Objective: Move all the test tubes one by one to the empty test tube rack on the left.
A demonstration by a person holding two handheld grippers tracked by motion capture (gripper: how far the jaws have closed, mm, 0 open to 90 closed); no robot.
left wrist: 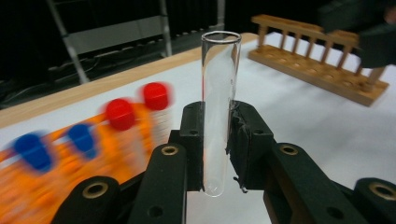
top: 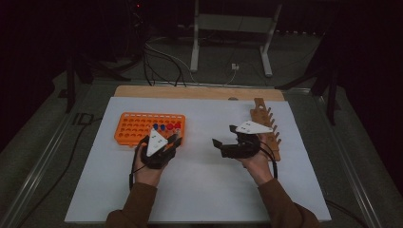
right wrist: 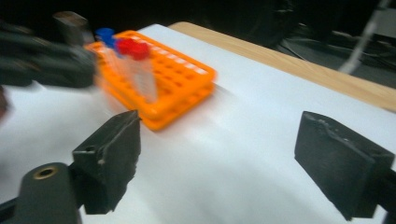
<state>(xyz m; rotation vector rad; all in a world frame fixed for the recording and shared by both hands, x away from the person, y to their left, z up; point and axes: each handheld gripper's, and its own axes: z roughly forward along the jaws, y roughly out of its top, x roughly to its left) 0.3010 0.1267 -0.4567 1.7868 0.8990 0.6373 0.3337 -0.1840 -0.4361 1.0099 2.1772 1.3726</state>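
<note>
Left gripper clamped on upright glass tube near orange rack — right gripper jaws apart, nothing between.

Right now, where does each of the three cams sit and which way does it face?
High view: above the person's side, looking forward and down at the table; forearms, left gripper, right gripper.
Left gripper view: on that gripper, toward the wooden rack; jaws clamp a glass tube.
Right gripper view: on that gripper, open, facing the orange rack.
All three share the orange rack.
</note>
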